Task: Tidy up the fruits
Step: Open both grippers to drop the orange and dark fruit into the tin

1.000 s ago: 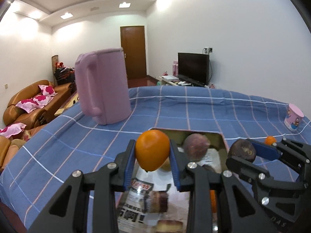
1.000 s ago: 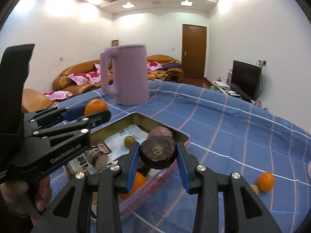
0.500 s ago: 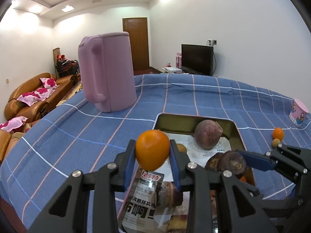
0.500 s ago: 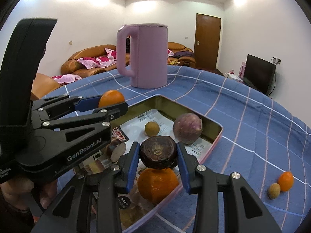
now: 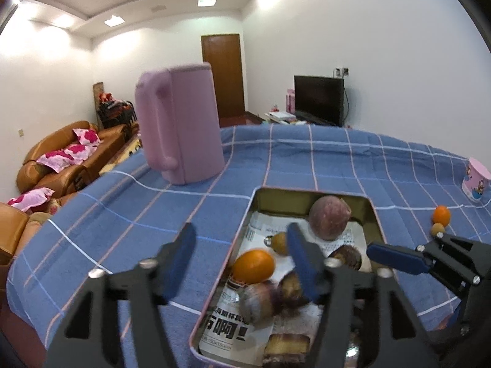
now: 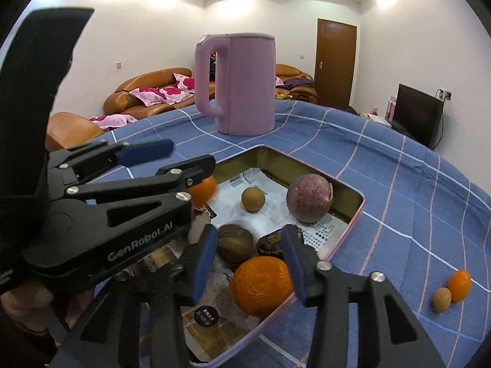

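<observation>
A paper-lined tin tray sits on the blue checked cloth and holds several fruits. My left gripper hangs over the tray's near-left part, its jaws opening and nothing between them. The orange it held is down in the tray. My right gripper is also opening. A dark brown fruit lies blurred below its pads, free of them. A bigger orange, a purple fruit and a small tan fruit rest inside too.
A tall pink kettle stands beyond the tray. On the cloth to the right lie a small orange and a tan fruit. A pink cup is far right. Sofas and a TV lie behind.
Both grippers have opened. The orange has left the left pads and dropped into the tray. The dark fruit has left the right pads and sunk among the fruits below.
</observation>
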`<move>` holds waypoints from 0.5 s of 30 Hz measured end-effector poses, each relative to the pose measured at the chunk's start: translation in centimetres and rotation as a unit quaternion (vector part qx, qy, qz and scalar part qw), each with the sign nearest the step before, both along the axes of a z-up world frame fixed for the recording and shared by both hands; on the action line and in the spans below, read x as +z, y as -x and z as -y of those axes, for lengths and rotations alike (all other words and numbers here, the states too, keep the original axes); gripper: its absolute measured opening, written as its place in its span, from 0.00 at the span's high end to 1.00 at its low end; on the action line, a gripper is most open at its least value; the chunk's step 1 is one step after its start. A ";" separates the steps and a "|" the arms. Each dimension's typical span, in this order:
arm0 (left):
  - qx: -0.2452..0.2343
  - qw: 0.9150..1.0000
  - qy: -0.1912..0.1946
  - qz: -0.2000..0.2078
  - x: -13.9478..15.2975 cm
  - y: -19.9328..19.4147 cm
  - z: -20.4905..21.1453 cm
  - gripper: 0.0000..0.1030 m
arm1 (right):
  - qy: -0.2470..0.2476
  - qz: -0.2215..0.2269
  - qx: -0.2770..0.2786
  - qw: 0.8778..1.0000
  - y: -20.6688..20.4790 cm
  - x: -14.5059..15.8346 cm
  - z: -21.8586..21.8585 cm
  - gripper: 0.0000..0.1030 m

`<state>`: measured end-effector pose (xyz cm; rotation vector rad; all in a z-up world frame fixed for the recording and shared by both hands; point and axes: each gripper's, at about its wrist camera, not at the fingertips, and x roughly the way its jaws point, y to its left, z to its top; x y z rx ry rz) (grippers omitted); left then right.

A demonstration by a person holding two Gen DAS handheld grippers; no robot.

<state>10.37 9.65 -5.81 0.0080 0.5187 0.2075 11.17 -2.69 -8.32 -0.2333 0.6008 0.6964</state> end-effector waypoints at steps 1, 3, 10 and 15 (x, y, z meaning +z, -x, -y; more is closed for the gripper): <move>0.000 1.000 -0.001 0.004 0.3 0.2 0.1 0.31 | -0.002 0.000 0.000 1.000 0.0 0.1 0.1 0.48; -0.001 1.000 0.001 0.012 1.0 0.5 0.4 0.31 | -0.002 0.003 -0.004 1.000 0.1 0.2 0.4 0.48; -0.031 0.999 0.003 0.026 2.8 0.5 3.0 0.26 | -0.005 0.024 -0.037 0.999 0.2 1.6 4.6 0.48; -0.071 0.997 -0.008 0.026 3.4 -0.2 6.8 0.26 | 0.003 0.028 -0.094 0.995 -1.1 2.1 9.9 0.48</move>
